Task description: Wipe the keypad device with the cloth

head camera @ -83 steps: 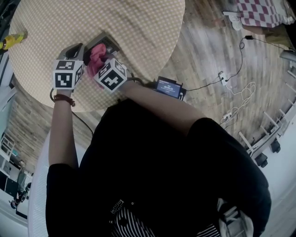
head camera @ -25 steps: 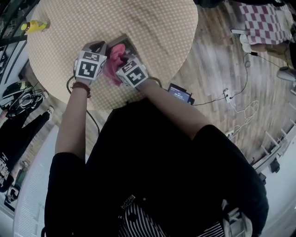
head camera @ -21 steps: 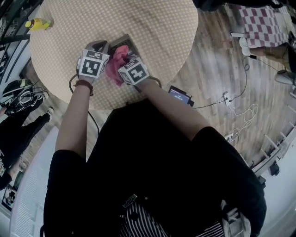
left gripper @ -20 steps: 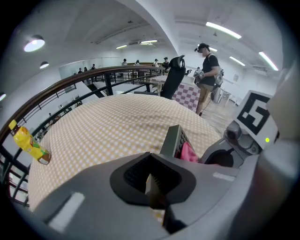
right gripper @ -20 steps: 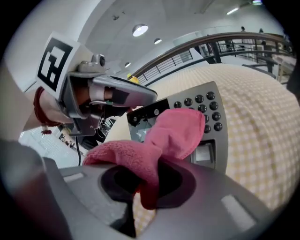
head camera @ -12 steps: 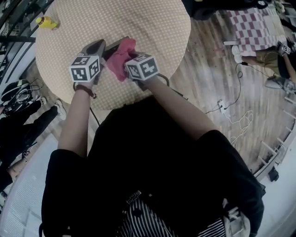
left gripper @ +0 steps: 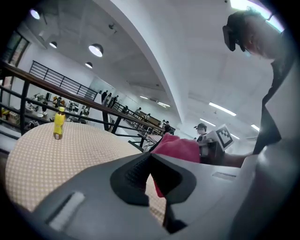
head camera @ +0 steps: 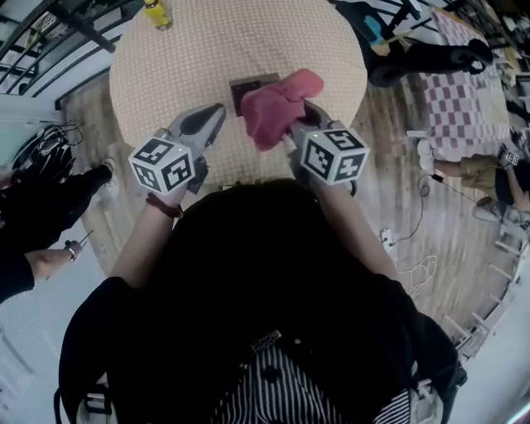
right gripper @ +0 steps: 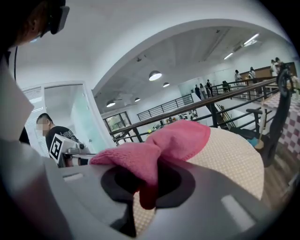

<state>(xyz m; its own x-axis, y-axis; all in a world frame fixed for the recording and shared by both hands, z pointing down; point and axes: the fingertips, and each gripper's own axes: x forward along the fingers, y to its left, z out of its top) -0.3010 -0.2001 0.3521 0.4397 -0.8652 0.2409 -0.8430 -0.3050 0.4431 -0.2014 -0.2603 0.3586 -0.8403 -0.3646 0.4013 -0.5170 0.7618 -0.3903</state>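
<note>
Desk [head camera: 207, 41], round and covered in tan checks, seen from above, with a person in a black top at its near edge and a gripper in each hand. Keypad device [head camera: 248, 89], small, dark and square, lying flat on the desk, closer to the near edge than to the far one.

Right gripper [head camera: 291, 128] clamped shut on a pink cloth [head camera: 277, 103], bunched and pinched at its middle, loose ends flopping out over the jaws. Held just right of the keypad device and overlapping its right side from above; cannot tell whether touching it or raised over it.

Left gripper [head camera: 211, 116] close beside the keypad device on its left, pointing toward the far right, jaws closed tip to tip with nothing between them. Unclear from above whether in contact with the device.

Yellow bottle [head camera: 156, 12] upright at the far left edge of the desk, well apart from everything else.

Looking along the left gripper [left gripper: 150, 157]: jaw tips pressed together, empty, with the cloth [left gripper: 176, 147] just beyond to the right and the bottle [left gripper: 58, 123] far off to the left on the desk [left gripper: 70, 150].

Looking along the right gripper [right gripper: 149, 180]: cloth [right gripper: 178, 138] squeezed between the jaws, folds spilling out to left and right, desk [right gripper: 234, 154] beyond.
</note>
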